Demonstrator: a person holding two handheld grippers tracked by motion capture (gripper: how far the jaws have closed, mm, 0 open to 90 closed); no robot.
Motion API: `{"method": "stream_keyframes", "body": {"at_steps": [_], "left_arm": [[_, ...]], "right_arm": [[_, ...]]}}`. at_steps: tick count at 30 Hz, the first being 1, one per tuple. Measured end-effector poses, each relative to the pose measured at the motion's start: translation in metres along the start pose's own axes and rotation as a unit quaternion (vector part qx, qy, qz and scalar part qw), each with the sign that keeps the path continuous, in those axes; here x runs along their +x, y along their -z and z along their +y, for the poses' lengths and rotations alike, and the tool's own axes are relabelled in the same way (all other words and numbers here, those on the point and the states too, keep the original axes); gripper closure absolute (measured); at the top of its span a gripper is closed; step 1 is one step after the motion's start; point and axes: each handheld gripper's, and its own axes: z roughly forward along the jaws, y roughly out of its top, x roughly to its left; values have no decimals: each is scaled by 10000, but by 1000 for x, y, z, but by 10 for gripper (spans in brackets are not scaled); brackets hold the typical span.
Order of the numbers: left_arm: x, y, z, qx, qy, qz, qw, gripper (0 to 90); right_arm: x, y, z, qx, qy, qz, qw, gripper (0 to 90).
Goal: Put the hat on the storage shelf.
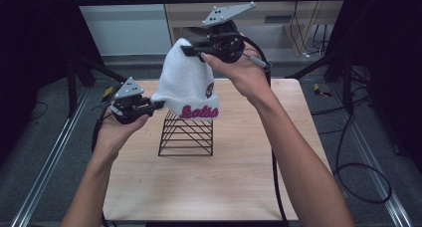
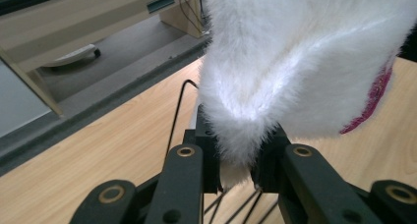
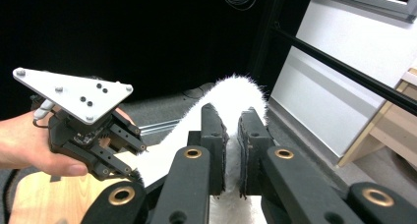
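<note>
Left tool (image 1: 158, 105), left of centre in the high view: jaws clamped on the hat's (image 1: 188, 85) lower edge. Right tool (image 1: 186, 51), upper middle: jaws pinched on the hat's crown. Hat held stretched in the air between both, above a black wire rack (image 1: 186, 134) standing mid-tabletop (image 1: 224, 182). Pink lettering along the brim, facing the camera.

White beanie (image 1: 186, 82), pink lettering (image 1: 199, 112)

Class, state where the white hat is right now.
In the high view the white hat hangs mid-table just above the black wire rack, held between the left tongs at its brim and the right tongs at its crown.
</note>
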Motion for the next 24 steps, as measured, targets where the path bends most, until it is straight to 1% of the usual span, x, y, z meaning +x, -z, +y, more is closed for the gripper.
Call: {"method": "stream_keyframes", "body": {"at_steps": [5,6,7,8,10,11,14,15,16,18,19,20,21,24], "left_arm": [[-7,12,-3,-173,18,-35,9998,765],[-7,14,-3,-153,-4,-32,9999,765],[-9,17,-4,-189,24,-39,9998,765],[-10,18,-5,-156,-25,-4,9999,765],[-12,17,-6,-146,-39,18,9999,764],[-12,17,-8,-101,-68,33,9999,764],[-11,10,-12,-87,6,49,9999,764],[-10,8,-13,-65,16,66,10000,763],[-9,4,-14,-28,15,129,9999,763],[-9,2,-16,-18,25,151,9999,762],[-9,0,-17,-14,41,171,9998,762],[-8,-1,-19,26,25,191,9998,762],[-7,-3,-22,36,35,210,9998,761],[-5,-7,-28,71,76,263,9996,759]], "right_arm": [[3,5,0,-100,-5,25,9999,842],[4,6,0,-109,-4,25,9999,842],[4,6,-1,-109,-2,24,9999,842],[4,6,-2,-109,-10,20,9999,842],[4,5,-5,-76,-24,17,10000,842],[4,5,-5,-76,-24,17,10000,842],[2,1,-10,-23,-56,0,10000,842],[0,-1,-12,-13,-71,-1,10000,841],[-2,-3,-15,27,-109,-13,9999,841],[-3,-5,-16,51,-115,-16,9999,841],[-5,-8,-20,106,-129,-30,9999,841],[-5,-8,-20,106,-129,-30,9999,841],[-5,-12,-26,168,-141,-29,9998,841],[-5,-13,-30,201,-131,-23,9997,841]]}}
